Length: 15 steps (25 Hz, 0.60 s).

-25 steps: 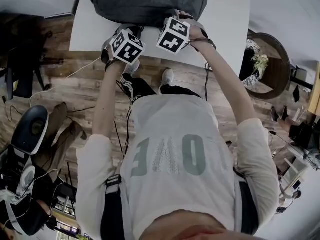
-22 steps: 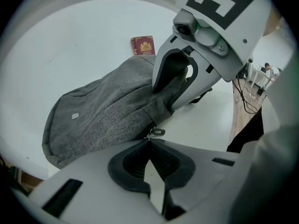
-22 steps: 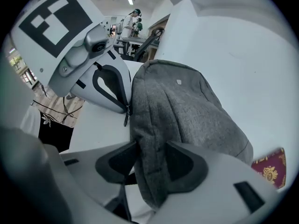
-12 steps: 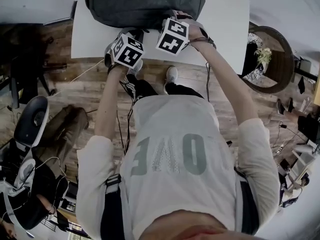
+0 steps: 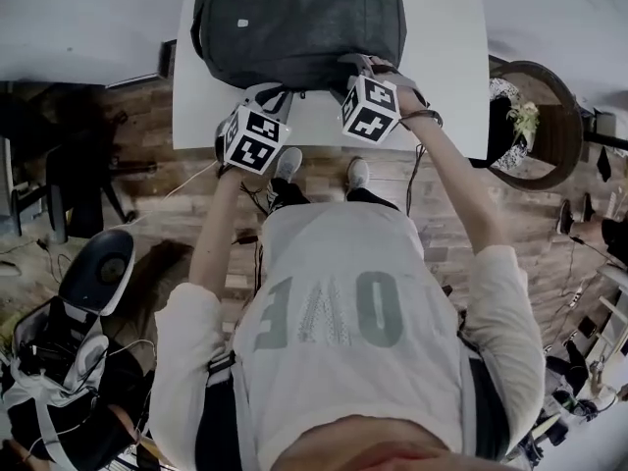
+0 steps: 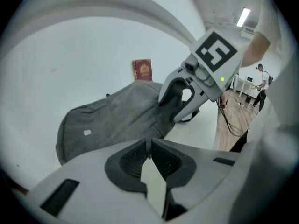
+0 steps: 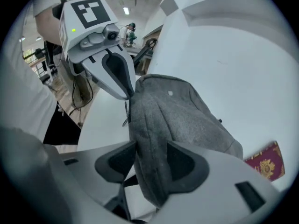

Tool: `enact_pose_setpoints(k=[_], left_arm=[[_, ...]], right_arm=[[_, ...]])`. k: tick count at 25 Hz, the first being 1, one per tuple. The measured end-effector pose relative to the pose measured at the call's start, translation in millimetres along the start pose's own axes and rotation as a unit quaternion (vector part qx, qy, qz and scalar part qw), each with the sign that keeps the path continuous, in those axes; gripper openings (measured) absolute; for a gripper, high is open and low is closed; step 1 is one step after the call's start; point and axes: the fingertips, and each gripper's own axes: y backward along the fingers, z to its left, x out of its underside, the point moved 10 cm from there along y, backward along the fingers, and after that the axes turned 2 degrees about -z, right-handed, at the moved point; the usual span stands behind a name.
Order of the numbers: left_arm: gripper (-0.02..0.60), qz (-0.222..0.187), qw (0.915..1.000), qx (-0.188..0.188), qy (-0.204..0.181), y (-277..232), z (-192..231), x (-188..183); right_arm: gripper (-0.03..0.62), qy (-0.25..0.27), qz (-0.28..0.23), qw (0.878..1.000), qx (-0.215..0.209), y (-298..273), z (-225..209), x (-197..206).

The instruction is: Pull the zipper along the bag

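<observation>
Table (image 5: pixel 442 47): white, bag lies on it.
Bag (image 5: pixel 299 23): grey, flat on the table, near edge by both grippers.
Right gripper (image 7: pixel 150 164): jaws partly apart, just opening a bit, pads pinching a fold of the bag.
Left gripper (image 6: pixel 150 143): jaws closed together, nothing between them.

The left tool (image 6: pixel 150 143) is keeping its jaws pressed together with nothing between them. Beyond it a grey bag (image 6: pixel 117 115) is lying on the white desk (image 6: pixel 70 55). The right tool (image 6: pixel 183 101) is holding the bag's right end between its jaws, which have just been opening slightly. A dark red booklet (image 6: pixel 142 70) is lying behind the bag, towards the desk's far edge.
</observation>
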Motion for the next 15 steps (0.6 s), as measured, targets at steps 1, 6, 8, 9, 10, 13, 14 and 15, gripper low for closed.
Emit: enact_pose_setpoints(k=[1, 6, 8, 9, 10, 13, 14, 15], left_arm=[[0.028, -0.02, 0.9998, -0.005, 0.006, 11.8, 7.5, -6.7], [0.026, -0.142, 0.9871, -0.074, 0.01, 69.6, 51.3, -58.1], [0.026, -0.212, 0.9704, -0.115, 0.016, 88.1, 68.2, -83.9], [0.026, -0.251, 0.9582, -0.135, 0.025, 95.9, 76.3, -96.0], [0.026, -0.288, 0.9443, -0.155, 0.038, 103.3, 82.9, -106.4], [0.026, -0.382, 0.9006, -0.191, 0.083, 124.1, 88.4, -125.7], [0.026, -0.403, 0.889, -0.197, 0.09, 130.2, 85.4, -127.7], [0.026, -0.418, 0.8805, -0.204, 0.092, 135.3, 80.9, -128.0]], right_arm=[[0.221, -0.025, -0.017, 1.0, 0.008, 8.2, -3.0, -2.6], [0.221, -0.165, -0.136, 0.97, 0.116, 70.4, -32.3, -21.1], [0.221, -0.213, -0.187, 0.942, 0.178, 95.5, -44.7, -28.0], [0.221, -0.235, -0.211, 0.926, 0.208, 107.1, -50.0, -31.4], [0.219, -0.255, -0.234, 0.908, 0.236, 118.1, -53.9, -34.4], [0.195, -0.304, -0.294, 0.853, 0.305, 146.7, -54.2, -40.3], [0.183, -0.319, -0.31, 0.834, 0.325, 154.1, -50.5, -41.4], [0.163, -0.334, -0.323, 0.816, 0.344, 160.0, -45.7, -41.3]])
